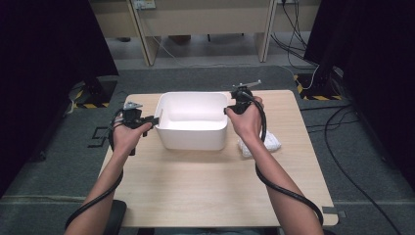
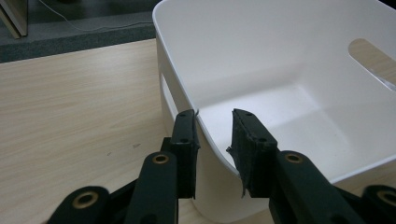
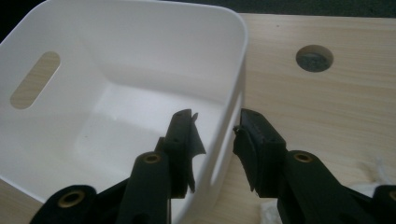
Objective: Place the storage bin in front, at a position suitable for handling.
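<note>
A white plastic bin (image 1: pixel 193 139) with slot handles stands on the wooden table (image 1: pixel 195 186), empty inside. My left gripper (image 1: pixel 156 119) is at the bin's left rim. In the left gripper view its jaws (image 2: pixel 214 116) straddle the rim (image 2: pixel 205 133) near a corner, one pad outside against the wall and the other inside touching the curved edge. My right gripper (image 1: pixel 227 110) is at the right rim. In the right gripper view its jaws (image 3: pixel 217 119) stand astride the bin's wall (image 3: pixel 231 102) with a gap on each side.
A crumpled white cloth (image 1: pixel 259 144) lies on the table just right of the bin, under my right forearm. A round cable hole (image 3: pixel 314 58) is cut in the tabletop beyond the bin. Cables run over the floor to the right of the table.
</note>
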`<state>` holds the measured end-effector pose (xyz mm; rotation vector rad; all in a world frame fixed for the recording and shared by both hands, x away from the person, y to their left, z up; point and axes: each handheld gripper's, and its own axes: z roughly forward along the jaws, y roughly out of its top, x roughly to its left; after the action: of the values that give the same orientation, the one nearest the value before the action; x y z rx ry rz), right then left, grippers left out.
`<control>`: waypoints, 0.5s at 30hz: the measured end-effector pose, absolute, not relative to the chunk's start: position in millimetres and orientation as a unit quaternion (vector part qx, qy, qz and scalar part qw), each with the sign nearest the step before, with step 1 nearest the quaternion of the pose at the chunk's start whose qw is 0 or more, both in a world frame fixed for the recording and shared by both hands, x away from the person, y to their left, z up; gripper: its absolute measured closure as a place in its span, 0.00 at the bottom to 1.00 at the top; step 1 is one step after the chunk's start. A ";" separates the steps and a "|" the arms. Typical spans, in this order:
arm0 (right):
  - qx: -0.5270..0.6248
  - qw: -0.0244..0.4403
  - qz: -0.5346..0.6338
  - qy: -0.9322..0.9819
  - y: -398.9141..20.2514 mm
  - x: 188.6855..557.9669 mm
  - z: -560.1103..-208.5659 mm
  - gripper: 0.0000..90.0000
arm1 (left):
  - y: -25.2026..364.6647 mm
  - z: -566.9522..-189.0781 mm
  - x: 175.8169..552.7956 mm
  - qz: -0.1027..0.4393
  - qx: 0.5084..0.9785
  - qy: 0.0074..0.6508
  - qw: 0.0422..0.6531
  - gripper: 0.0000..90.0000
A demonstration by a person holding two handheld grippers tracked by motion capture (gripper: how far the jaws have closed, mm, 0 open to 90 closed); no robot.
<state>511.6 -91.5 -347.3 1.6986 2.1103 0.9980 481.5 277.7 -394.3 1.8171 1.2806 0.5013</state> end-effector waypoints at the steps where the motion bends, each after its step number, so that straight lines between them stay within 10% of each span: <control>1: 0.588 0.128 0.342 0.722 -98.8 510.5 -347.3 0.71 | 277.4 -394.4 481.6 0.200 0.725 0.510 0.418 0.78; 15: 0.671 0.119 0.273 0.679 -192.6 499.6 -400.8 0.64 | 273.0 -395.0 472.2 0.206 0.723 0.508 0.421 0.75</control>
<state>499.6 -192.6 -400.8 1.9620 1.9859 0.7970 472.2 273.0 -395.0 1.8110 1.2730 0.5167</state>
